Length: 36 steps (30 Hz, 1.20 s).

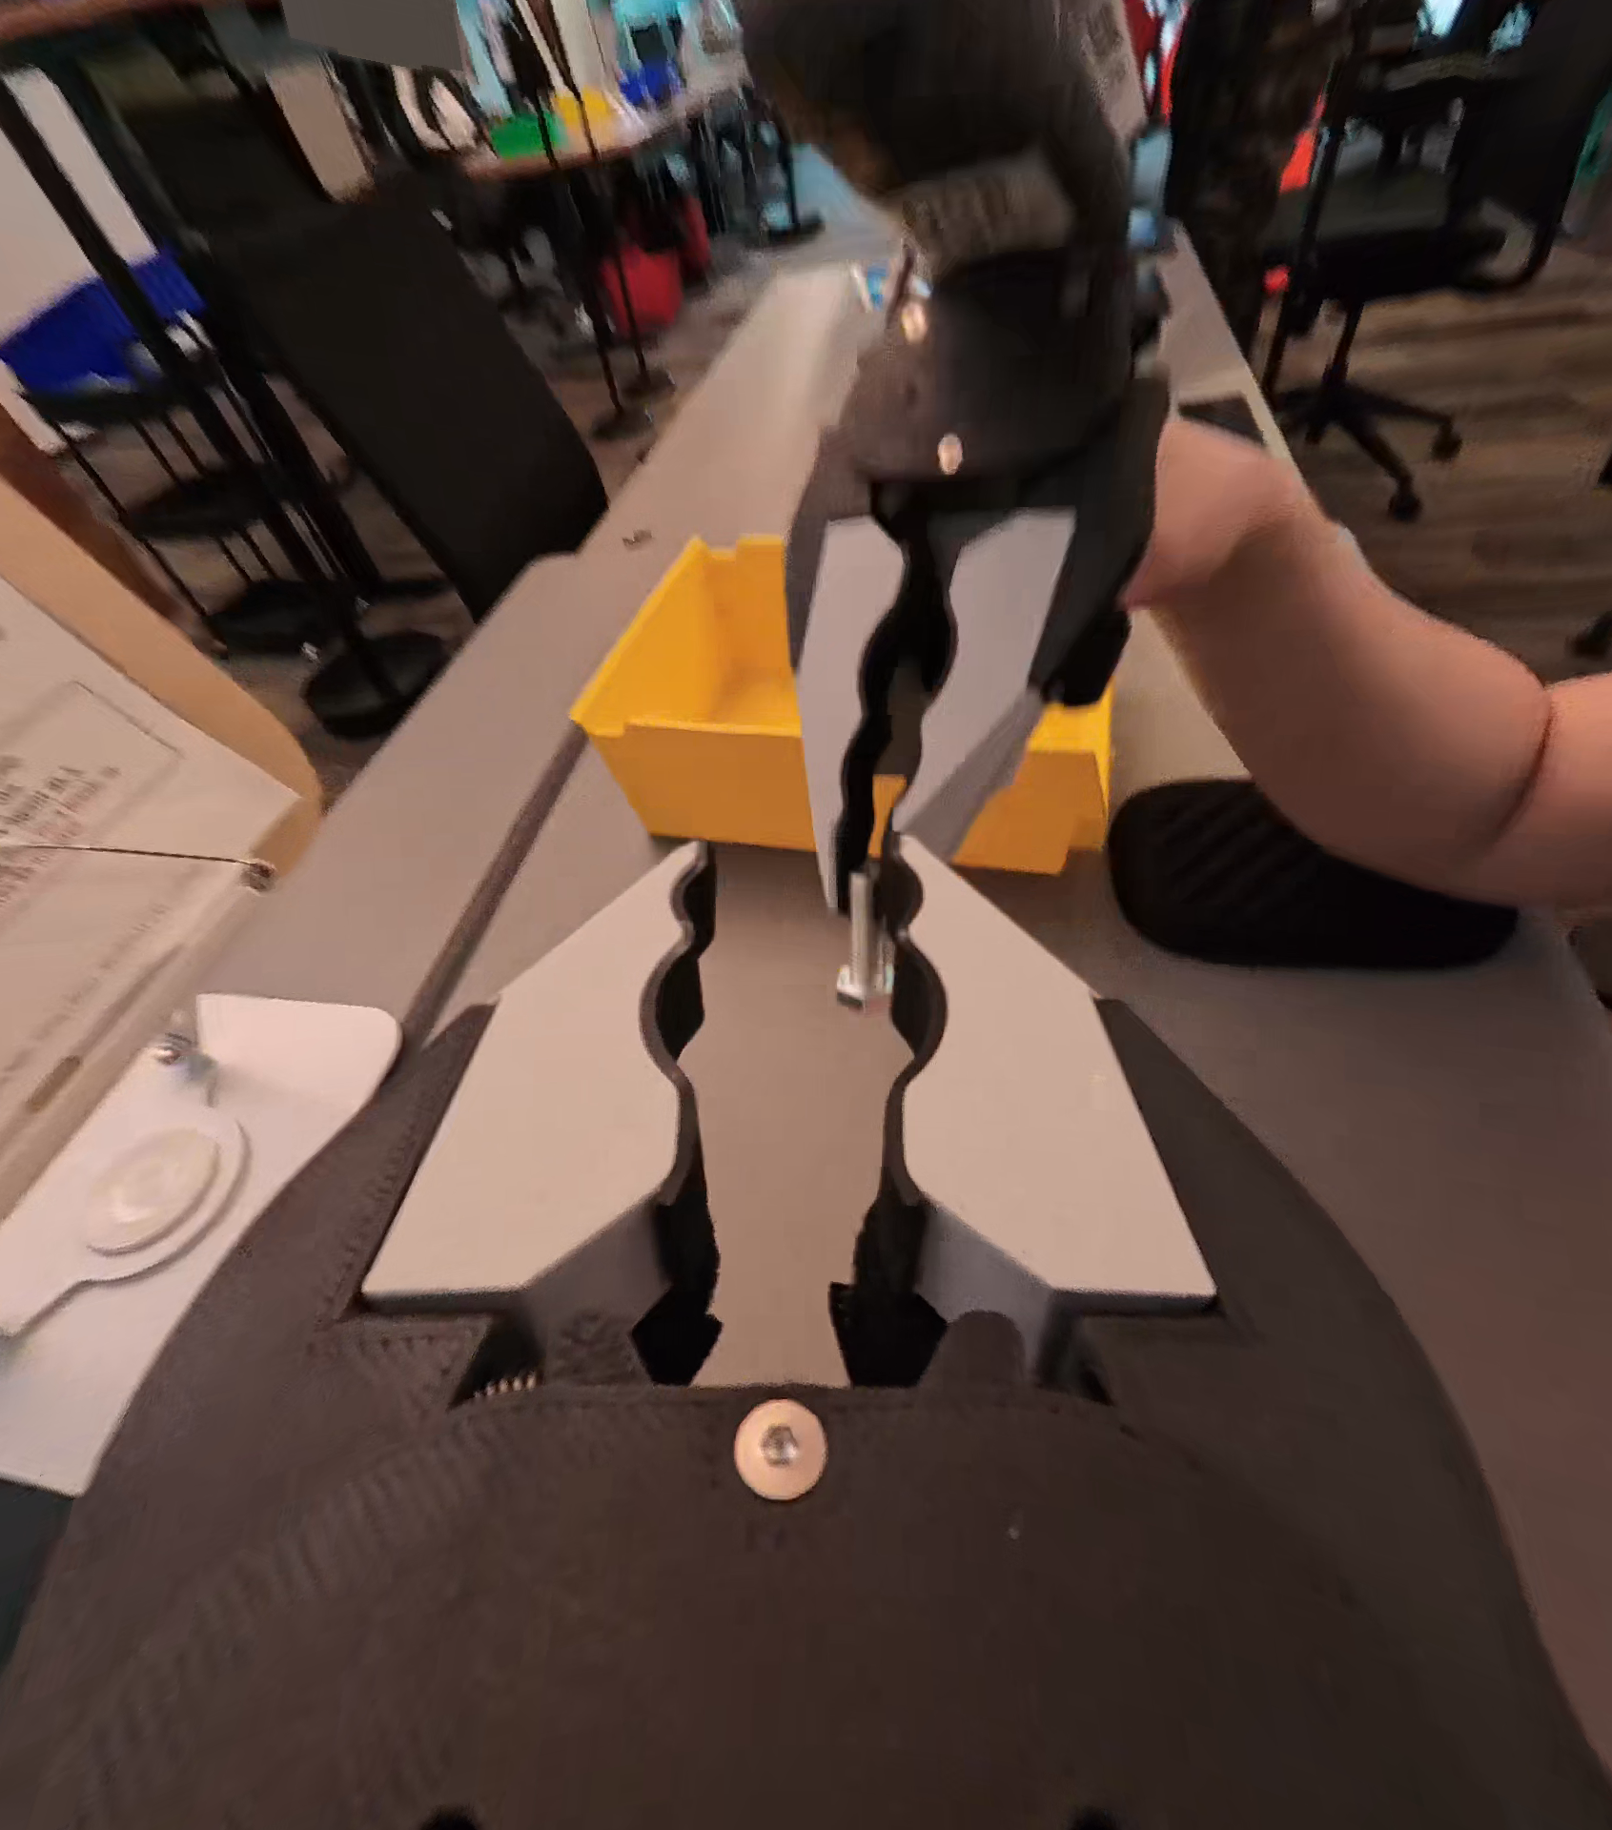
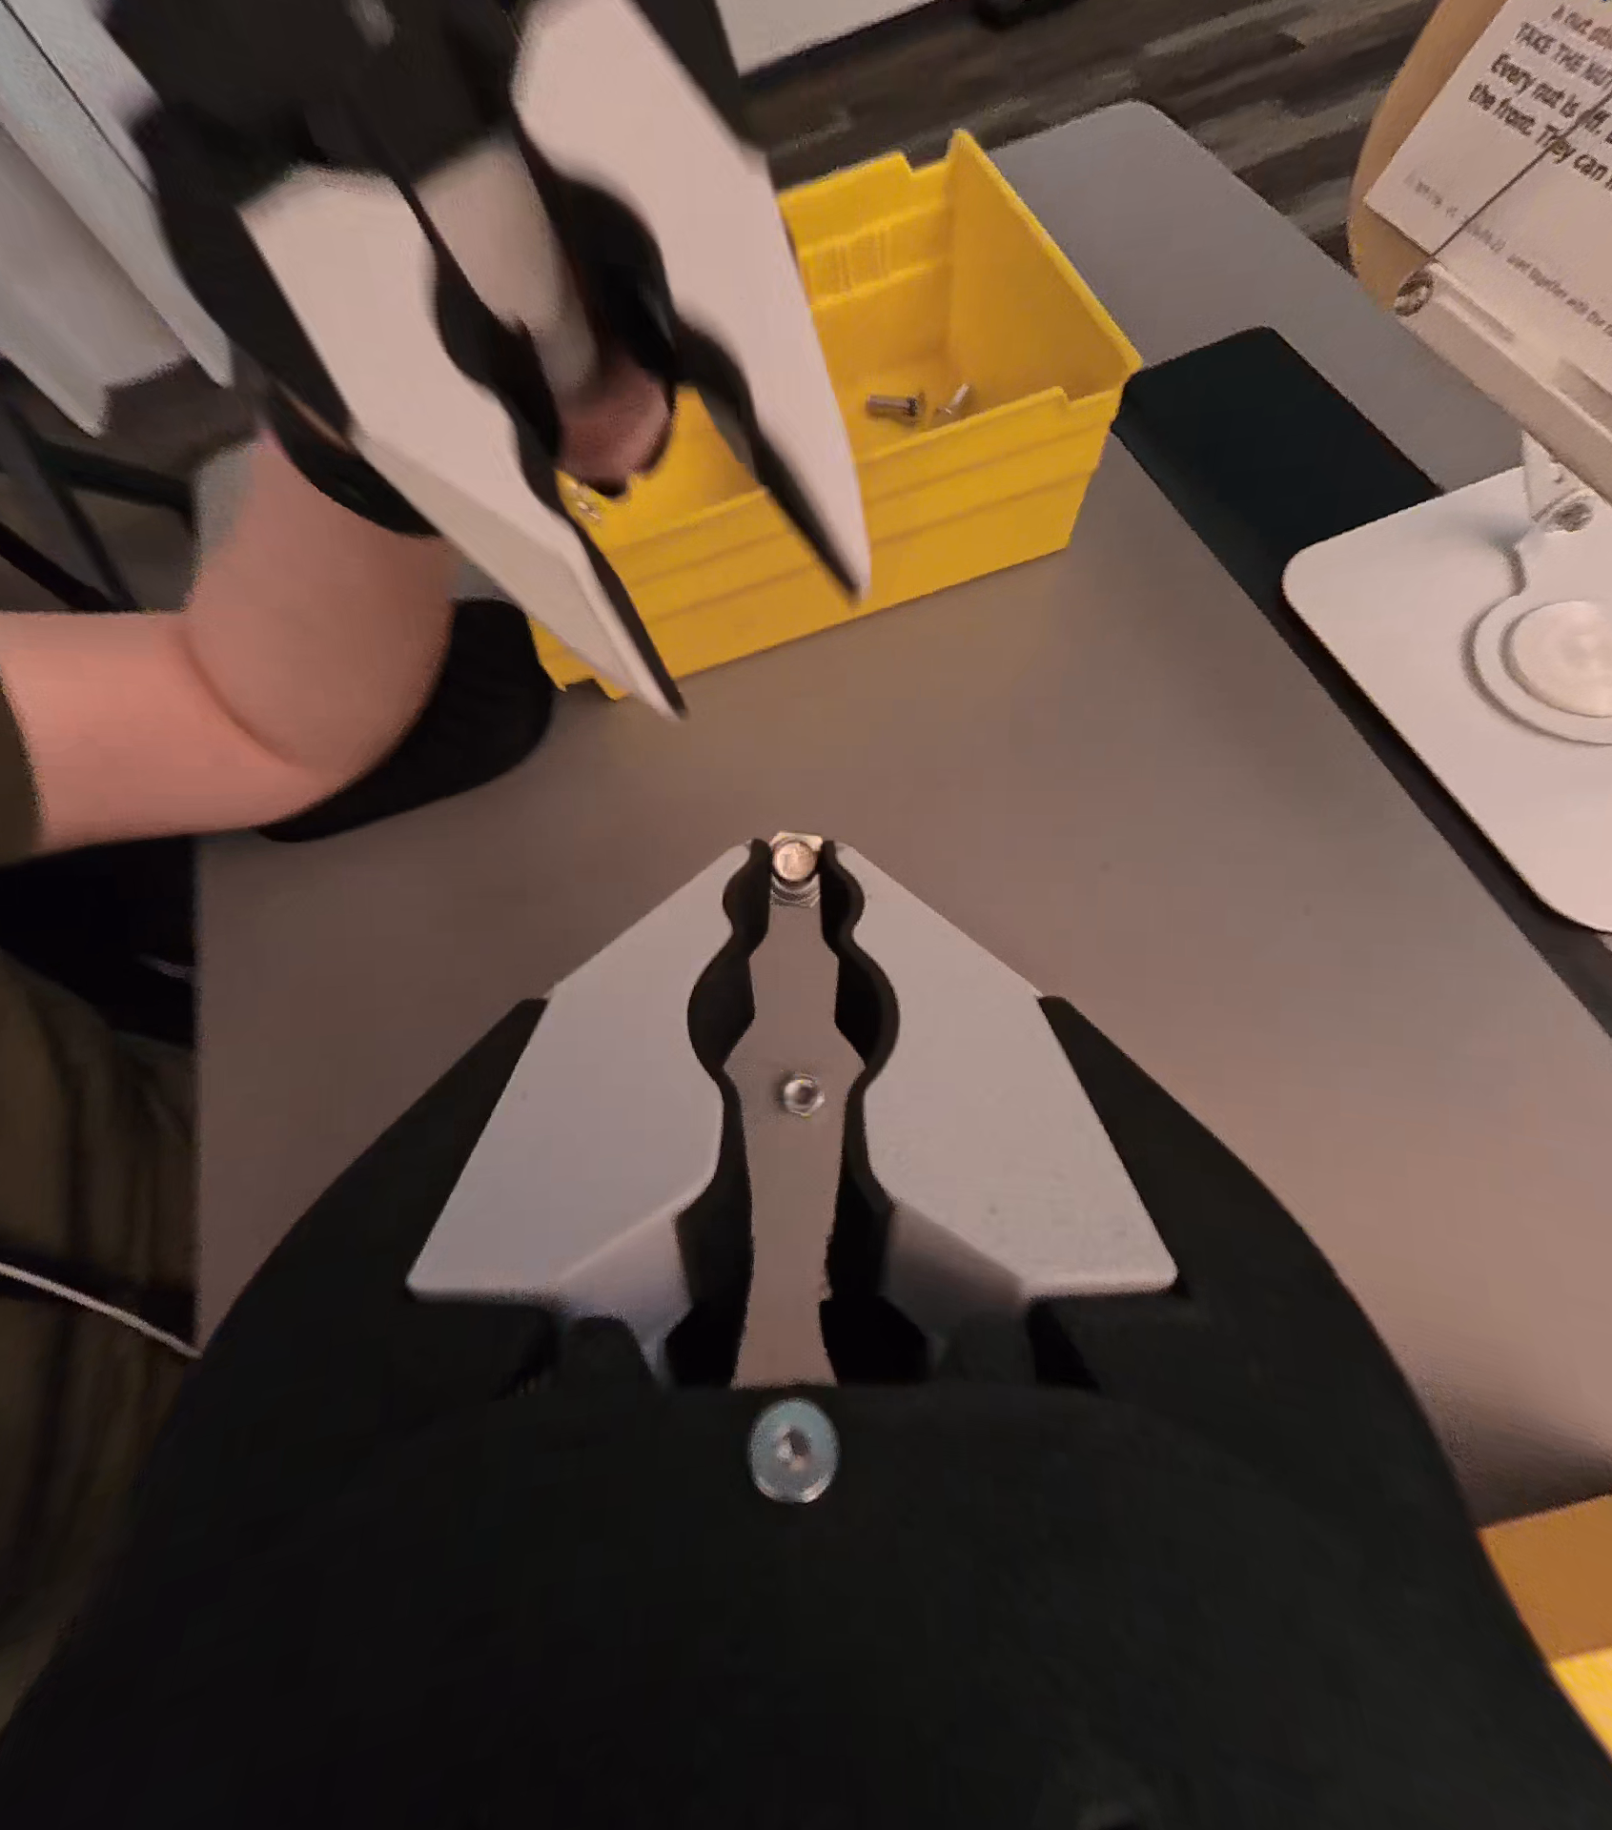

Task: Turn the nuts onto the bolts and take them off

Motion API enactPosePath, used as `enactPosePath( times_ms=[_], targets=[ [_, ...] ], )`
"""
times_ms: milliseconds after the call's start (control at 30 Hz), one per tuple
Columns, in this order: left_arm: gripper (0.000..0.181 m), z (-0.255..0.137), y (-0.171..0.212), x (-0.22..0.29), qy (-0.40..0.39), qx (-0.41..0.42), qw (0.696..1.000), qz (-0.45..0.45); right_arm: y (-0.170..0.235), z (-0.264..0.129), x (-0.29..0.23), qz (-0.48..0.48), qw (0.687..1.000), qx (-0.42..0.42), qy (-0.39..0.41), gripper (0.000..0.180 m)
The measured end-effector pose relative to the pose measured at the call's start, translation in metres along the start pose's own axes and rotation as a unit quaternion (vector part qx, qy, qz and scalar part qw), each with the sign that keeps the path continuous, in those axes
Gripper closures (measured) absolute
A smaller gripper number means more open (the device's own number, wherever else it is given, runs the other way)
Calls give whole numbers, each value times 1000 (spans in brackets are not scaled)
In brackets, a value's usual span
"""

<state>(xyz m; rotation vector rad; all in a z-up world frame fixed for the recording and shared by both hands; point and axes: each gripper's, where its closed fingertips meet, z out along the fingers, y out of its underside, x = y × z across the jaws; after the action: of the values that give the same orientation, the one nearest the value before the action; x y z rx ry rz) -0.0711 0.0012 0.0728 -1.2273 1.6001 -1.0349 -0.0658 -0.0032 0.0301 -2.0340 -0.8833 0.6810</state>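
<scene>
- Your right hand-held gripper (image 2: 794, 864) is clamped on one bolt (image 2: 794, 860), held at the very fingertips with its head pointing down toward the grey surface (image 2: 1029, 792); in the left wrist view the same bolt (image 1: 866, 941) hangs at 12 o'clock, just beyond your left fingertips.
- Your left hand-held gripper (image 1: 802, 862) is spread apart and holds nothing; in the right wrist view it hovers, blurred, at 11 o'clock, in front of the bin.
- One loose nut (image 2: 802, 1095) lies on the surface directly below the right gripper, at 6 o'clock from the bolt.
- To do this step well, judged from the layout: keep the bolt steady and upright, pick the nut flat across its sides with the left gripper, then bring its hole square onto the thread end before turning, so it does not cross-thread.
- The yellow bin (image 2: 1059, 327) stands at 12 o'clock, well apart from the bolt; at least two small metal parts (image 2: 915, 403) lie in it, too small to name.
- Count: two grippers, one held bolt, one nut on the surface, one bin.
</scene>
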Motion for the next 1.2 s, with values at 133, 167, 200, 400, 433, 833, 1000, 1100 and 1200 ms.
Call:
enactPosePath(
  times_ms=[133,167,200,400,433,833,1000,1100,1200],
  targets=[
    [165,26,18,20,59,-39,997,-13,-3,-13,-10,24,999,15,-43,171],
    [171,27,18,23,71,-33,997,-19,-1,-14,-8,25,999,11,-38,171],
    [174,28,17,24,80,-29,996,-27,-1,-14,-7,21,999,9,-36,171],
    [158,27,19,30,124,-29,989,-76,-4,-20,-10,15,999,20,-38,171],
    [155,27,20,31,129,-31,988,-83,-5,-21,-12,14,999,22,-44,171],
    [173,37,35,40,148,-77,983,-81,-1,-13,-15,7,999,3,-47,172],
    [173,34,41,43,158,-95,979,-84,0,-9,-18,4,998,-3,-56,172],
    [173,29,36,38,147,-89,983,-72,-13,-10,-17,-27,998,34,-42,168],
    [173,13,29,28,120,-85,988,-46,-28,-17,-20,-94,991,89,-18,127]
  ],
)
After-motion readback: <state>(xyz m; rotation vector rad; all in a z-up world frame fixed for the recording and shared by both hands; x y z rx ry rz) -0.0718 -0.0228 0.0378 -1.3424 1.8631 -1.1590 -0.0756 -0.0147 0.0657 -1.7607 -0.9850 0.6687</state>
